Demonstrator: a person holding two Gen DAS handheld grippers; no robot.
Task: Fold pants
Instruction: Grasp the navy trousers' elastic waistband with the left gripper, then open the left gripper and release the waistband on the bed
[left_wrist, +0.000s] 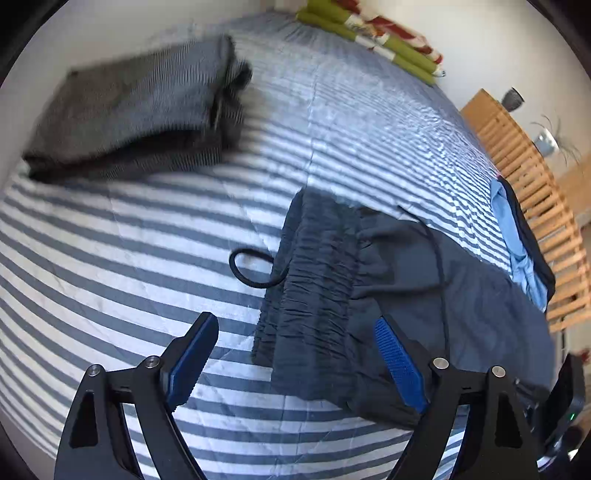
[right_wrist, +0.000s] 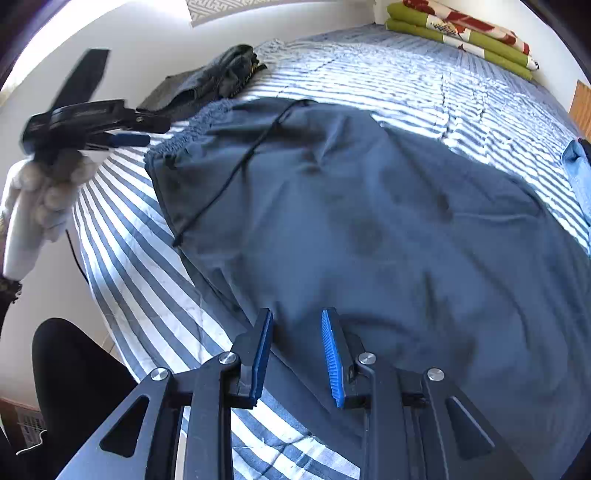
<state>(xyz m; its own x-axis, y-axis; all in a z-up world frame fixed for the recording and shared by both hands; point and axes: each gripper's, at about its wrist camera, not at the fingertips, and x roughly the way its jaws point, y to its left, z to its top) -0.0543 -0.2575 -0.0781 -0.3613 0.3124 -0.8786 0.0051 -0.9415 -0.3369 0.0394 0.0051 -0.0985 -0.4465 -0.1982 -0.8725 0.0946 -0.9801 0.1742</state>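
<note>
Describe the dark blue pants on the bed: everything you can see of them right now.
The dark blue pants lie spread flat on the striped bedspread, thin, lightly wrinkled fabric. The gathered elastic waistband faces the left hand-held gripper, a black drawstring looping out of it. Neither gripper holds them.

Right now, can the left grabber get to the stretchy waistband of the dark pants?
Probably yes. The left gripper is open, nothing is between its fingers, and the waistband lies flat on the striped bed cover just ahead of it. Only the loose drawstring is nearby, off to the side.
</note>
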